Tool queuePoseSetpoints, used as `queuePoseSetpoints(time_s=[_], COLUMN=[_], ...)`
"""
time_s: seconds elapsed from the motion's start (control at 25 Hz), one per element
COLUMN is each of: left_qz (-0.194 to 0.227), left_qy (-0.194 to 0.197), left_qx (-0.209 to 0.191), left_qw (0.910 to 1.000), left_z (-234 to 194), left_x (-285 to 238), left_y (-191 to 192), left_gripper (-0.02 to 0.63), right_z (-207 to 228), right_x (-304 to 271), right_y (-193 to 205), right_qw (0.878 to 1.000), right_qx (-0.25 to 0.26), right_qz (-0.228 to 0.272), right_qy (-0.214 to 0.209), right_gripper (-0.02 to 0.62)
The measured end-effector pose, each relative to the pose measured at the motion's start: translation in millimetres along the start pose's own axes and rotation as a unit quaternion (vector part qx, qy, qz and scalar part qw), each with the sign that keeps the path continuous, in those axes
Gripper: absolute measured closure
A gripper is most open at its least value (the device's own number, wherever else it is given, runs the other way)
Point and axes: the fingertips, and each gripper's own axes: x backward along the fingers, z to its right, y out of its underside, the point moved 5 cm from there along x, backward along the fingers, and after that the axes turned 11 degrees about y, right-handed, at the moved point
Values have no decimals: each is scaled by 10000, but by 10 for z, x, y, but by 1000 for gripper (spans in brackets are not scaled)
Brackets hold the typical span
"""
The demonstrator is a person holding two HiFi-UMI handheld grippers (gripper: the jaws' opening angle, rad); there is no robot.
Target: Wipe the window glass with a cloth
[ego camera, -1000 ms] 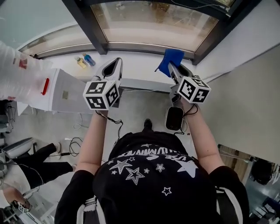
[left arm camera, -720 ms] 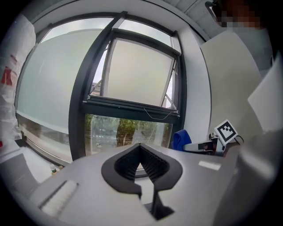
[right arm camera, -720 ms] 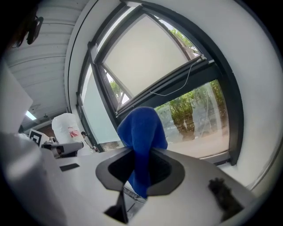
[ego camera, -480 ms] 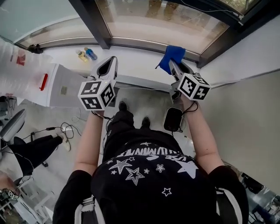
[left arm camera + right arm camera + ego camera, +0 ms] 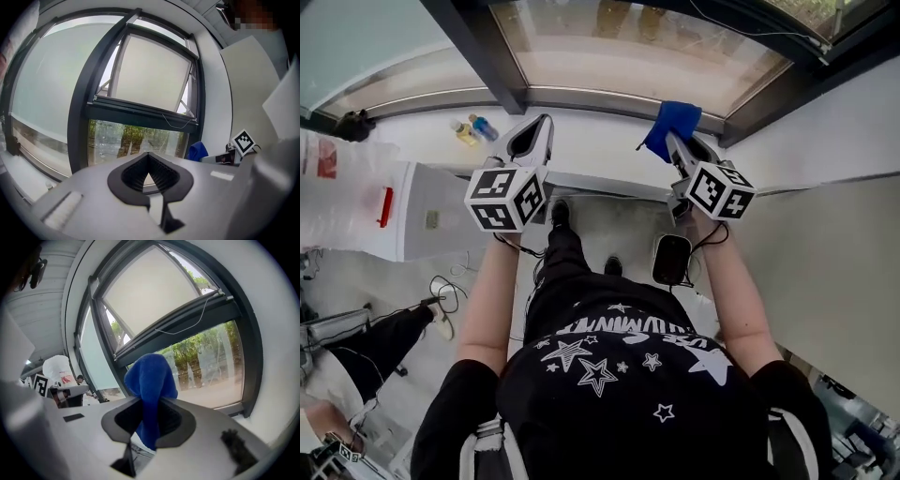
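Grips the blue cloth (image 5: 673, 125) in the right gripper (image 5: 677, 146), window glass (image 5: 628, 47) directly ahead at frame top; left gripper (image 5: 540, 131) closed, empty.

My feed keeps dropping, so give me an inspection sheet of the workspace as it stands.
Surface: white sill below the glass.
Job's things: blue cloth held over the sill near the glass; whether they touch cannot be told.
Clutter: two bottles on the sill, at left.
Grippers: left gripper shut, empty; right gripper shut on the cloth.
Cables: thin wire hanging across the glass; loose cables on the floor.
Surroundings: another person's leg at left; white wall at right.
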Motion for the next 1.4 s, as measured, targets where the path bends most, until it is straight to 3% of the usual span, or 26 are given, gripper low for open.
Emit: queuePoseSetpoints(time_s=[0.4,0.76,1.08,1.28,1.4], left_qz=[70,297,284,233,209], left_qy=[73,-395,-580,-650,-676], left_qx=[149,220,49,188,275], left_qw=[9998,9985,9979,9974,9971], left_z=[-1127,-2231,-2923,-3312,-3468], left_x=[-358,-316,-276,-241,-260], left_y=[-176,-471,-642,-608,-576], left_gripper=[598,598,598,598,598], right_z=[-706,-1807,-2543,-2894,-2942], right_x=[-1077,-2294,-3196,-3661,-3925], right_y=[-219,-390,-511,-381,-373], right_qw=[9987,9901,9835,9768,9785], right_qx=[454,1038,1335,1651,1663], right_qz=[-214,-477,-527,-586,-543], right_qy=[-107,-810,-1100,-1228,-1097], right_gripper=[522,522,520,522,522])
